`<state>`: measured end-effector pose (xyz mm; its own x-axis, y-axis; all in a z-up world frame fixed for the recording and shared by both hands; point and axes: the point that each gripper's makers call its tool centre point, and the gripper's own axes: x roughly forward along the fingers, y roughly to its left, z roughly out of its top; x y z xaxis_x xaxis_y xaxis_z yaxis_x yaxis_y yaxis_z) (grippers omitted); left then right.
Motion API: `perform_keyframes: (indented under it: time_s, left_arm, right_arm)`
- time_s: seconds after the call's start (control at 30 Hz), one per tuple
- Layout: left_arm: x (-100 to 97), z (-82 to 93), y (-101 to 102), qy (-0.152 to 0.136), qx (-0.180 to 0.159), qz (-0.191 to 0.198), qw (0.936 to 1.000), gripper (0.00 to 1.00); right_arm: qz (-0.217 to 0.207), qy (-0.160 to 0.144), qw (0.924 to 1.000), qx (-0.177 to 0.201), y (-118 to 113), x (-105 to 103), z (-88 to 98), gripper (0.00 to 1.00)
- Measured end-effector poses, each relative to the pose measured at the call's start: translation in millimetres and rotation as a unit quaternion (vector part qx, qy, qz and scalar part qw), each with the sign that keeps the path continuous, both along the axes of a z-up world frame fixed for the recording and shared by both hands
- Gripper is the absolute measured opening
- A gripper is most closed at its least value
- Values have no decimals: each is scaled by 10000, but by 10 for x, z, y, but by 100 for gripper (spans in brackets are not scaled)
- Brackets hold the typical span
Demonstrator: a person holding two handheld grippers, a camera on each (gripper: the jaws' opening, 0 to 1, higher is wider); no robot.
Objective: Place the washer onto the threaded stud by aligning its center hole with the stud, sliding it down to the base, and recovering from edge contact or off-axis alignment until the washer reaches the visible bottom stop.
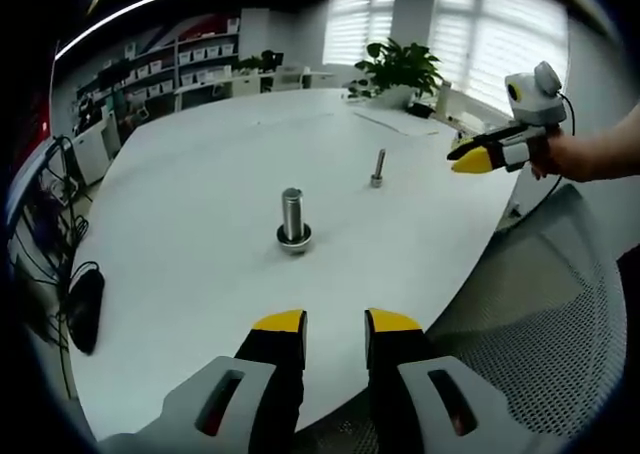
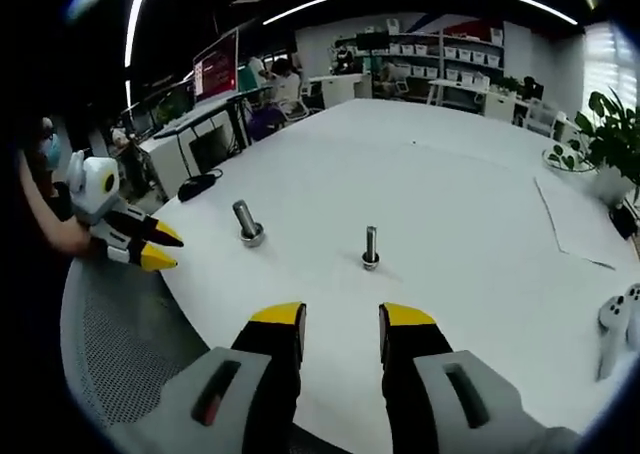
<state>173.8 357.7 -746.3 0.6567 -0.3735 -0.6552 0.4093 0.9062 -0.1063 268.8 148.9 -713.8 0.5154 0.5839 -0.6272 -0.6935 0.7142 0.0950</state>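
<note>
On the white round table [image 1: 200, 174] a thick threaded stud [image 1: 292, 212] stands upright, with a dark ring [image 1: 293, 239] around its base. A thinner bolt [image 1: 378, 168] stands behind it to the right. My left gripper [image 1: 336, 324] hovers open over the near table edge, nothing between its yellow tips. The right gripper [image 1: 475, 160] hangs off the table's right side in a hand [image 1: 575, 156]. In the right gripper view the thick stud [image 2: 246, 221] and thin bolt [image 2: 370, 246] stand ahead of my open, empty right gripper [image 2: 343, 319]. The left gripper [image 2: 155, 246] is at the left.
A potted plant [image 1: 400, 69] and a paper sheet [image 1: 395, 119] sit at the far side. A black object [image 1: 85, 309] lies by the left edge. A mesh chair [image 1: 540, 304] is at the lower right. White controllers [image 2: 615, 324] rest near the right edge.
</note>
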Motion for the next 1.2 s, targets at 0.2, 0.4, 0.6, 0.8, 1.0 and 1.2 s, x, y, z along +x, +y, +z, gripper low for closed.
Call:
perform_keyframes:
  time_s: [0.2,0.4,0.6,0.8,1.0,1.2]
  left_arm:
    - [-9,-8,-3,25,3,-6,10000,21]
    - [-8,-17,3,53,5,0,10000,21]
    - [-8,-22,6,65,18,3,10000,22]
    - [-9,-28,7,85,18,12,10000,22]
    - [-13,-36,8,104,21,16,9999,23]
    - [-16,-42,7,117,29,12,9999,23]
  right_arm:
    - [-114,19,9999,14,-80,-37,-13,32]
    - [-174,-13,9998,7,-129,-47,-23,31]
    - [-223,-73,9997,44,-143,-33,4,31]
    - [-226,-138,9997,3,-161,-32,-3,31]
    - [-232,-115,9997,-15,-169,-38,-27,31]
    - [-203,-123,9997,-48,-173,-43,-52,31]
